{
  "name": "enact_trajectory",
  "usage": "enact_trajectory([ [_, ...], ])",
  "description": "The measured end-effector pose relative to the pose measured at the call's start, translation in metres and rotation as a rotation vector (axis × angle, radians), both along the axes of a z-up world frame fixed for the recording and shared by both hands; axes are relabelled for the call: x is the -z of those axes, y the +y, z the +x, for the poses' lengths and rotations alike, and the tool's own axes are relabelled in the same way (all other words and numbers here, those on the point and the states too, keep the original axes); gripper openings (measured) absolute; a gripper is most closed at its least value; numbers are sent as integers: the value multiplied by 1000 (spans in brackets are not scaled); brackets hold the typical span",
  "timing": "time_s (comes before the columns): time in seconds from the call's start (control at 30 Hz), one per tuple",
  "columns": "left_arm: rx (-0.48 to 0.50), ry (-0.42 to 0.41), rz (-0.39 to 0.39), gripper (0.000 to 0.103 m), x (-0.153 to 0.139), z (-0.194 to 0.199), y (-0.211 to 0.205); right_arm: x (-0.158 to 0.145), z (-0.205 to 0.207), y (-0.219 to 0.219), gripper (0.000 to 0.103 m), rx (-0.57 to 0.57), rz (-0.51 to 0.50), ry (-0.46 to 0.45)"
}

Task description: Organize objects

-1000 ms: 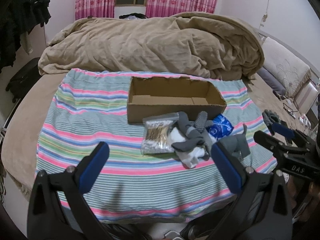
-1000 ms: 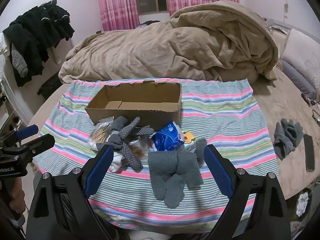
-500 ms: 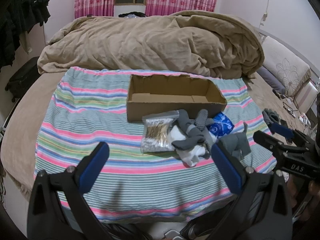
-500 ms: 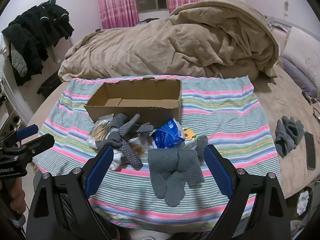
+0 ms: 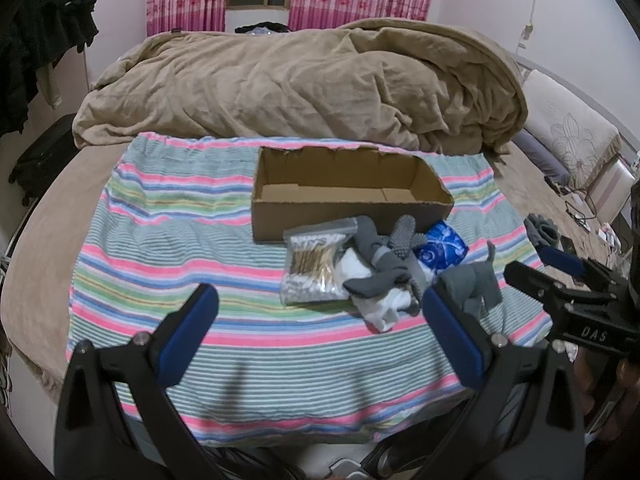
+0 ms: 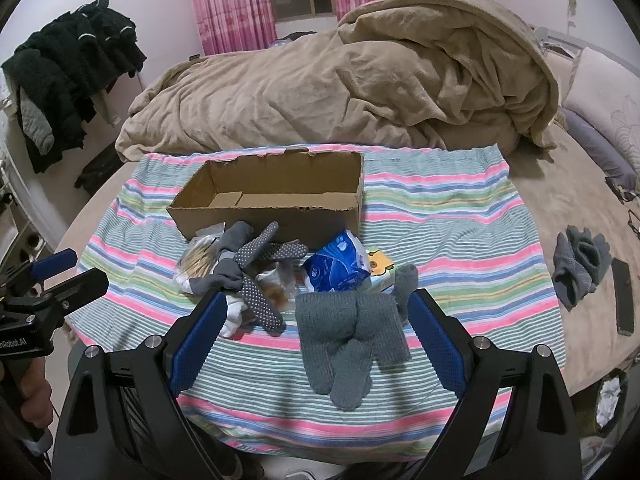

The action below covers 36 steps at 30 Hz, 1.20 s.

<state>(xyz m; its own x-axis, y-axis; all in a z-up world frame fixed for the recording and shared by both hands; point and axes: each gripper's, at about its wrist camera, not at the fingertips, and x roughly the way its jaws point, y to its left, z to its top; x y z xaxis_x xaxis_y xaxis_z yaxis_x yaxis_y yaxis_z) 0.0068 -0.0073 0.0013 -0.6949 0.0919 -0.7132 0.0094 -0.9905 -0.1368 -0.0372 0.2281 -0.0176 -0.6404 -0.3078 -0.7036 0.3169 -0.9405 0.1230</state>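
An open, empty cardboard box [image 5: 348,192] [image 6: 276,196] sits on a striped cloth [image 5: 180,240] [image 6: 440,216] on the bed. In front of it lies a pile: a bag of cotton swabs [image 5: 314,266] [image 6: 198,260], grey dotted socks [image 5: 394,252] [image 6: 256,276], a white sock [image 5: 382,304], a blue packet [image 5: 440,248] [image 6: 336,266], a small yellow-printed pack [image 6: 380,270] and grey knit gloves [image 6: 354,332] [image 5: 474,284]. My left gripper [image 5: 320,332] is open and empty, short of the pile. My right gripper [image 6: 316,336] is open and empty, just in front of the gloves.
A rumpled tan duvet [image 5: 304,88] [image 6: 344,76] fills the bed behind the box. Another grey glove pair [image 6: 580,264] and a black phone [image 6: 624,296] lie on the bed to the right. Dark clothes [image 6: 68,68] hang at the left wall. Pillows [image 5: 572,136] lie at the far right.
Both grippers have moved slightly forward toward the pile and stayed open. The objects on the cloth have not moved.
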Motion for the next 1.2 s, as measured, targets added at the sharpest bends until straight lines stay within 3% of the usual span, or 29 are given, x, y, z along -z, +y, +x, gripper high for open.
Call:
enact_trajectory([
  [1.2, -10, 11, 9, 103, -1, 0, -7, 2, -2, -7, 94, -4, 13, -8],
])
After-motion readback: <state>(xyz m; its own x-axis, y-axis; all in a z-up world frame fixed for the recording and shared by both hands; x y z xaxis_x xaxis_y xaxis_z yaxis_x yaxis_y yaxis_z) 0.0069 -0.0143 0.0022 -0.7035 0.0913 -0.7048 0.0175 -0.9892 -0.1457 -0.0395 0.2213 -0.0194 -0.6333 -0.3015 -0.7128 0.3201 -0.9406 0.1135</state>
